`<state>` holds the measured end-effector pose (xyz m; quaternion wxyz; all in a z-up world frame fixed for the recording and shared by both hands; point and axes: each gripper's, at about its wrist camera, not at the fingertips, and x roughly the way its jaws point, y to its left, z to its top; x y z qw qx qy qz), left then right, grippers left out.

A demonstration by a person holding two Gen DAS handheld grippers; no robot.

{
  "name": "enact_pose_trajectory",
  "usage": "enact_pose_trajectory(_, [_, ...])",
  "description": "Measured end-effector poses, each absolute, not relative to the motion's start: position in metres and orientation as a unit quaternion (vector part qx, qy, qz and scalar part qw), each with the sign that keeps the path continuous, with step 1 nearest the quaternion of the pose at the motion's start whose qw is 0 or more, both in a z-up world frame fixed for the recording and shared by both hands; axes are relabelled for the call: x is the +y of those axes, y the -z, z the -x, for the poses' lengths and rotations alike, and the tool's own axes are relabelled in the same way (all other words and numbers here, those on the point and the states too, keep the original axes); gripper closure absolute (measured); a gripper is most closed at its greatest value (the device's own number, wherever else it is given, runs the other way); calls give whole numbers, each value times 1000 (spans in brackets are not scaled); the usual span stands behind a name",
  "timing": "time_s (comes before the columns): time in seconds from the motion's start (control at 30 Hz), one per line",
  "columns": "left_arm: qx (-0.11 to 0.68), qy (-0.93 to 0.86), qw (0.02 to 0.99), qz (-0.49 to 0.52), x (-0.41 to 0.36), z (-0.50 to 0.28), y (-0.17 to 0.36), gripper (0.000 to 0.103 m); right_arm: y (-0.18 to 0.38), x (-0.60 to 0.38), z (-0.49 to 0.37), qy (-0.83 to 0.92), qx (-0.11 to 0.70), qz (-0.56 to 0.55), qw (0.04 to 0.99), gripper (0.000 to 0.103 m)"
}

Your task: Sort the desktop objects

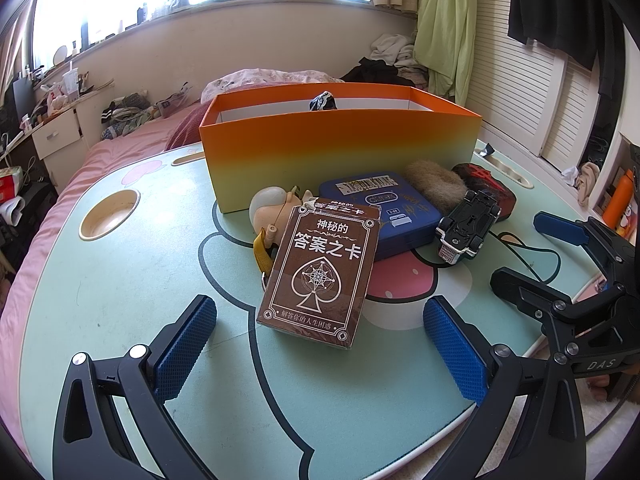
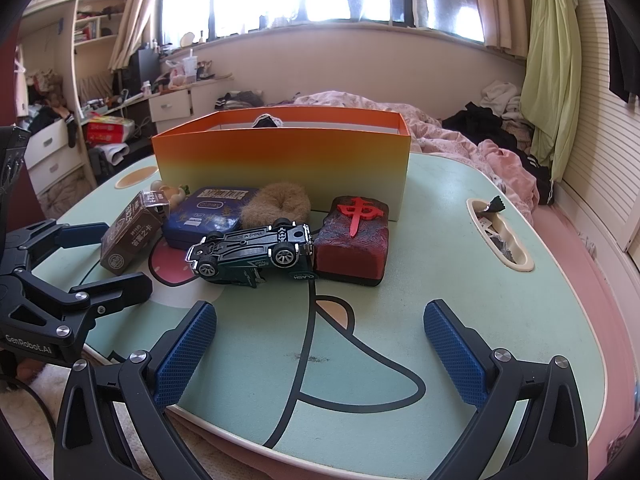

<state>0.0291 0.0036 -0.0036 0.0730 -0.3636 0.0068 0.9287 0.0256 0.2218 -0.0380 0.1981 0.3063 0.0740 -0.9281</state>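
An orange-to-yellow open box (image 1: 340,148) (image 2: 280,160) stands at the back of the green table (image 1: 120,280) (image 2: 460,300). In front of it lie a brown card box (image 1: 320,276) (image 2: 130,236), a blue tin (image 1: 396,208) (image 2: 208,216), a small doll (image 1: 272,208), a furry brown scrunchie (image 1: 434,182) (image 2: 276,202), an upturned toy car (image 1: 468,228) (image 2: 252,254) and a red mahjong-tile block (image 2: 352,240) (image 1: 486,180). My left gripper (image 1: 320,344) is open, just short of the card box. My right gripper (image 2: 320,348) is open and empty, short of the car.
A cup recess (image 1: 110,214) is at the table's left, a slot with wrappers (image 2: 500,232) at its right. A dark item (image 1: 322,100) pokes above the box rim. A pink bed (image 2: 500,152) with clothes lies behind the table.
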Motion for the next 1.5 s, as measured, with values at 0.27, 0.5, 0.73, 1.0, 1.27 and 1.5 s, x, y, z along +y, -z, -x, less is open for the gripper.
enact_pose_trajectory(0.27, [7, -929, 73, 364, 4, -29, 4, 0, 39, 222, -26, 928, 73, -306, 199, 0])
enact_pose_trajectory(0.5, [7, -929, 73, 363, 4, -29, 4, 0, 36, 221, -24, 929, 73, -305, 198, 0])
enact_pose_trajectory(0.73, [7, -929, 73, 363, 3, -30, 4, 0, 31, 224, -25, 931, 51, -297, 206, 0])
enact_pose_trajectory(1.0, [7, -929, 73, 363, 3, -30, 4, 0, 14, 245, -22, 936, -18, -269, 225, 12])
enact_pose_trajectory(1.27, [6, -929, 74, 363, 3, -29, 4, 0, -4, 202, -16, 928, 41, -257, 266, 17])
enact_pose_trajectory(1.5, [-10, -933, 84, 350, -1, -32, -4, 0, 6, 170, -4, 920, 110, -280, 251, 12])
